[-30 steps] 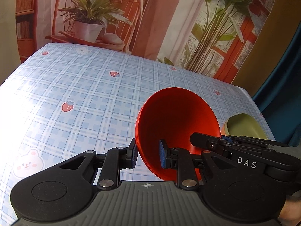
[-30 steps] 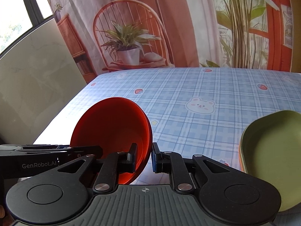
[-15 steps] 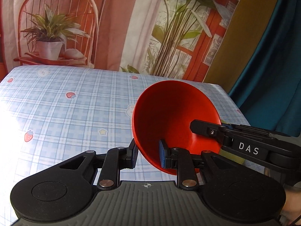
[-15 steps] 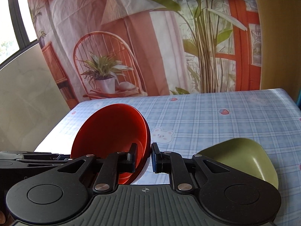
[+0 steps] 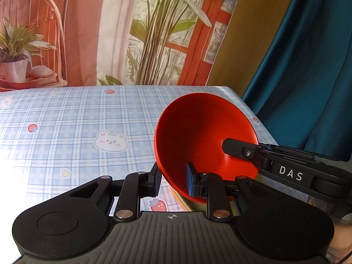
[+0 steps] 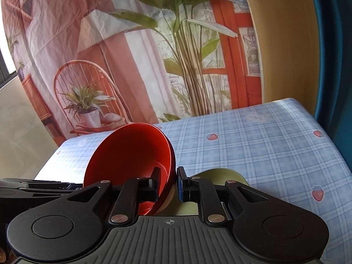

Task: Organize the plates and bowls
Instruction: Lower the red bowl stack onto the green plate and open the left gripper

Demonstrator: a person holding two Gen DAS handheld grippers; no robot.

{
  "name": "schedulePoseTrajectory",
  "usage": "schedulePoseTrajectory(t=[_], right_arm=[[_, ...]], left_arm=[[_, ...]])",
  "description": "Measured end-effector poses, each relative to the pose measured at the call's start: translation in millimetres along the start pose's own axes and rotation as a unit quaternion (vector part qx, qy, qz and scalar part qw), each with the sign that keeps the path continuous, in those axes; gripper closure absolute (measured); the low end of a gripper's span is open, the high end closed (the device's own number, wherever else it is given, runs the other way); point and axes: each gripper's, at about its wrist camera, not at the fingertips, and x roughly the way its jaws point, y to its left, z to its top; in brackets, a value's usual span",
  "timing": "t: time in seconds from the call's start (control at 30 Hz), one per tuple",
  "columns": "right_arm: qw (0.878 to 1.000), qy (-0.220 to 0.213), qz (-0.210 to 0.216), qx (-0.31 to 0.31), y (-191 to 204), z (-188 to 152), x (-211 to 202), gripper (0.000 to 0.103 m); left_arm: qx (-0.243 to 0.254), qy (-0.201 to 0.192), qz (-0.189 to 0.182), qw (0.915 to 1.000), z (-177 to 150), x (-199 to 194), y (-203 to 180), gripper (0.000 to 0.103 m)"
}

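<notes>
Smooth round red bowl (image 5: 204,140), both jaws clamped

1. One red bowl (image 5: 204,136) is showing in both views, tilted on its side.
2. Two grippers are showing: the left gripper (image 5: 173,179) and the right gripper (image 6: 168,184), each with two fingers, so four fingers in all.
3. One green dish (image 6: 220,173) is peeking out behind the right gripper; whether more are lying under it cannot be told.
4. One table (image 5: 77,114) under a checked cloth is carrying everything.
5. One teal curtain (image 5: 297,66) is hanging beside the table.
6. One printed backdrop (image 6: 132,44) is hanging behind the table.
</notes>
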Motion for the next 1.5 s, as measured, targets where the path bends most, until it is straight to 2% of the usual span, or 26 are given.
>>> schedulePoseTrajectory(t=[0.37, 0.57, 1.07, 1.5], right_arm=[[0.999, 0.022, -0.036, 0.013, -34.1, -18.1, 4.5, 0.088], [0.998, 0.032, -0.041, 0.019, -43.8, -24.3, 8.8, 0.087], [0.997, 0.052, -0.049, 0.028, -50.0, -35.4, 14.8, 0.088], [0.997, 0.043, -0.056, 0.020, -45.8, -31.6, 9.3, 0.087]], left_arm=[[0.016, 0.049, -0.012, 0.9986, -11.1, 42.2, -20.0, 0.078], [0.018, 0.073, -0.011, 0.9971, -16.4, 59.2, -22.3, 0.078], [0.025, 0.081, -0.010, 0.9964, -15.5, 64.4, -23.6, 0.078], [0.026, 0.052, 0.015, 0.9982, -9.4, 46.8, -16.9, 0.077]])
